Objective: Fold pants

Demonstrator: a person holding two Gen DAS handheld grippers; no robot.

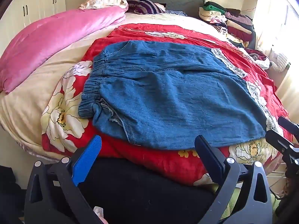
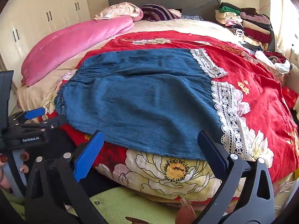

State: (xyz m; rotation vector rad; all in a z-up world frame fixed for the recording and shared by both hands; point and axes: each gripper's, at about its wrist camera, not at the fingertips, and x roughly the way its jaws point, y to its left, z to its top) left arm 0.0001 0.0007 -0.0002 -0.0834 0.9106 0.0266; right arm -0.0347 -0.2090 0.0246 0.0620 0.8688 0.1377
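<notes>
Pants (image 1: pixel 168 93) lie flat on the red floral quilt (image 1: pixel 149 31), waistband left, lace cuffs (image 2: pixel 228 115) right. Left gripper (image 1: pixel 149 158) and right gripper (image 2: pixel 151 149): jaws spread wide, nothing between them. Near hem lies just ahead of both, untouched. Judgement: pinch both layers at the near edge, lift evenly, fold away.

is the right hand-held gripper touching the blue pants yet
Apart. In the right wrist view the right hand-held gripper stands wide open with nothing clamped; the blue pants lie flat on the red floral quilt, their near hem undisturbed beyond the fingertips.
</notes>
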